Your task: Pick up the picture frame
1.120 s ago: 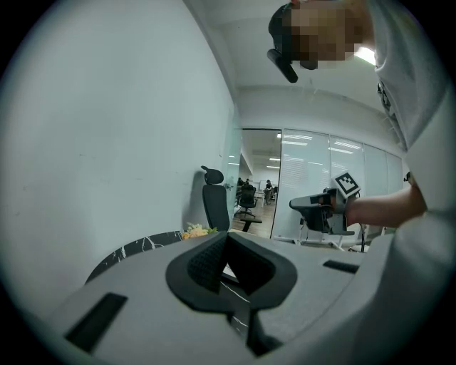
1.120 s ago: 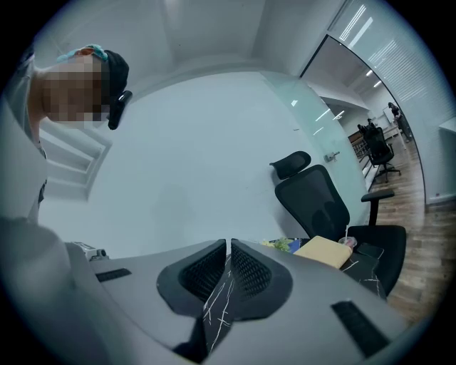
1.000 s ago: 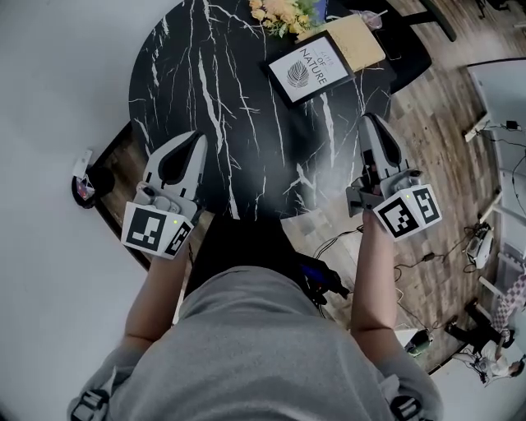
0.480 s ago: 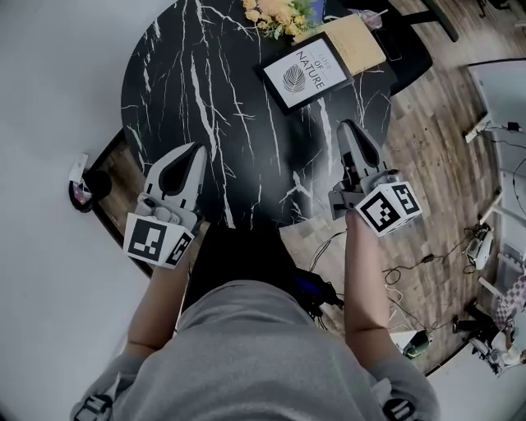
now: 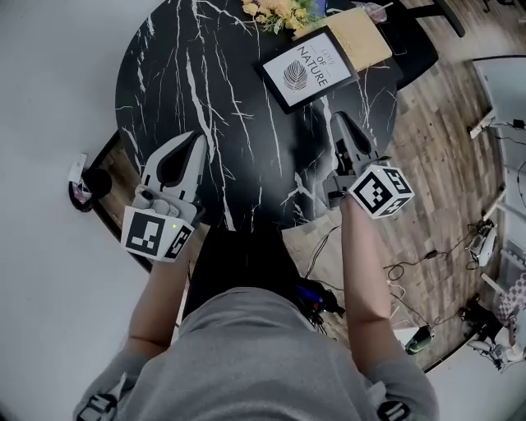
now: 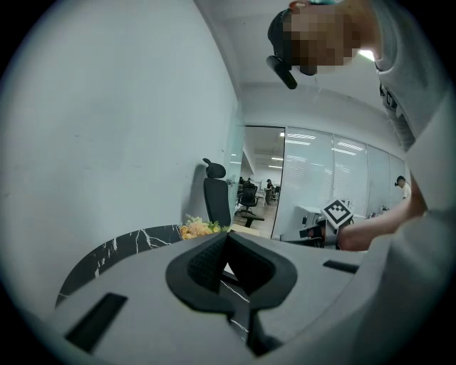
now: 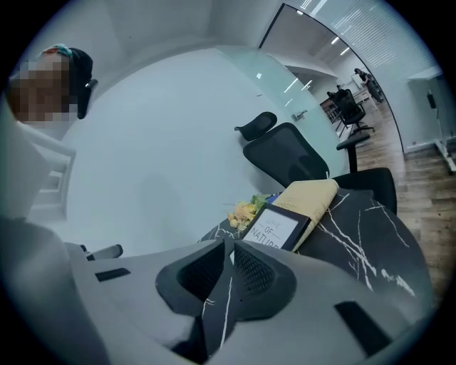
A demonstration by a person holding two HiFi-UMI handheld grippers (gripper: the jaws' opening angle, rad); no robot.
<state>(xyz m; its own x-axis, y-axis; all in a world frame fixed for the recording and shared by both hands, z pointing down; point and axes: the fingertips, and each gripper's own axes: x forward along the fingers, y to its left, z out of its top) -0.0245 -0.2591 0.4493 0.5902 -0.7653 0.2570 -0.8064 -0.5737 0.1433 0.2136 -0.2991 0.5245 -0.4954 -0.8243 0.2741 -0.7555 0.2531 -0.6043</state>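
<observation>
Right gripper [image 5: 338, 122] and left gripper [image 5: 196, 140] clenched empty; picture frame [image 5: 306, 69] reads "LOVE OF NATURE"

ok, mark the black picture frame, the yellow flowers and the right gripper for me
Black rectangular picture frame with white print [image 5: 306, 70]: head view, on the white print at its middle.
Yellow flower bunch [image 5: 271, 11]: head view, on the blossoms.
Right gripper [image 5: 335, 117]: head view, midway between its fingertips.
</observation>
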